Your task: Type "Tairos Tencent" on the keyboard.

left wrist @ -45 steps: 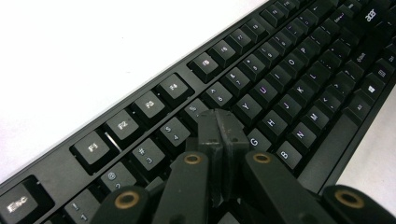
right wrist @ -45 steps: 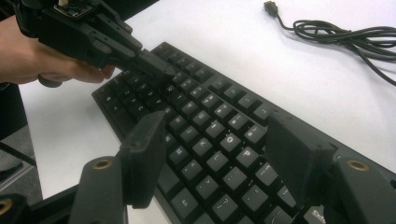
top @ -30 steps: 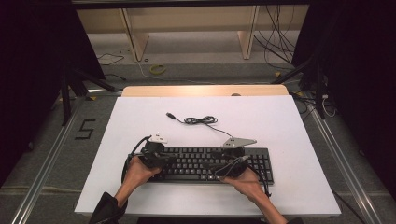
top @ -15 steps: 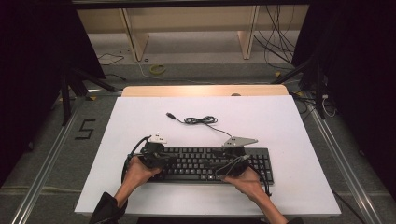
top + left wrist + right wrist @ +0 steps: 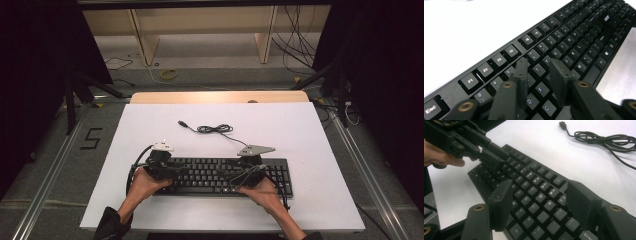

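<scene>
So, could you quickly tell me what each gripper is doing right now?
Left gripper: jaws just opened, empty above the keyboard.
Right gripper: open, empty above the keys.

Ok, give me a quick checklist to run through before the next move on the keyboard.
1. Keyboard flat on the table: ok.
2. Left gripper over the letter keys, jaws just opened, nothing between them: ok.
3. Right gripper jaws apart above the right-hand keys, nothing held: ok.
4. Cable lying behind the keyboard, away from both grippers: ok.
5. USB plug unplugged on the table: ok.
6. Jaws touching any key: cannot tell.
</scene>
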Demonstrator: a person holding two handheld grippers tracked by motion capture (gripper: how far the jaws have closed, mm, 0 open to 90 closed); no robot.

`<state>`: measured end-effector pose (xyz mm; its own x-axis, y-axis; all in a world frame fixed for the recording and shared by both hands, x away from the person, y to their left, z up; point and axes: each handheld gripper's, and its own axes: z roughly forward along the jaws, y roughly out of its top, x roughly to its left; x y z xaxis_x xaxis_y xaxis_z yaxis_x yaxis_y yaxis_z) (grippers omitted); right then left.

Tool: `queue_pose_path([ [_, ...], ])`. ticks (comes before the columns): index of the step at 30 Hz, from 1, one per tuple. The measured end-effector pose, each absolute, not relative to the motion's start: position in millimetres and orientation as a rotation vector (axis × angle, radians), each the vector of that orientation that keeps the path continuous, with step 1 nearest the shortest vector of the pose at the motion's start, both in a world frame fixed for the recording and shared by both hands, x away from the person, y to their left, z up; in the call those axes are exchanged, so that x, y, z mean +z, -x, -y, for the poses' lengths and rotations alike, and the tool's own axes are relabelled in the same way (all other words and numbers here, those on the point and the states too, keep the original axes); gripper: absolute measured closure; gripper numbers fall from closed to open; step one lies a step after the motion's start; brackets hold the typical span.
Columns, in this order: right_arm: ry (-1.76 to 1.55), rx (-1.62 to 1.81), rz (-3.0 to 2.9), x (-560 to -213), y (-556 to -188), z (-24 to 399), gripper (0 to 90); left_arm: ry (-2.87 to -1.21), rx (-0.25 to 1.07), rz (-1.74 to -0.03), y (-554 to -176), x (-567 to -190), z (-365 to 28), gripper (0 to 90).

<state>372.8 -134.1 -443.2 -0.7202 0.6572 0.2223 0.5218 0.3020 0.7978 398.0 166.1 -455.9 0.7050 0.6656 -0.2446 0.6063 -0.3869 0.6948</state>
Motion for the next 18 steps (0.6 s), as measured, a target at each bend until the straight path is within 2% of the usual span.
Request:
queue_pose_path([
  [12,-1.114,1.372,-2.427,-445,-379,129,40.3,-2.046,0.057,-0.985,-394,-450,-175,45.0],
  [18,-1.121,1.357,-2.441,-446,-383,126,42.1,-2.028,0.046,-0.991,-391,-449,-182,39.4],
])
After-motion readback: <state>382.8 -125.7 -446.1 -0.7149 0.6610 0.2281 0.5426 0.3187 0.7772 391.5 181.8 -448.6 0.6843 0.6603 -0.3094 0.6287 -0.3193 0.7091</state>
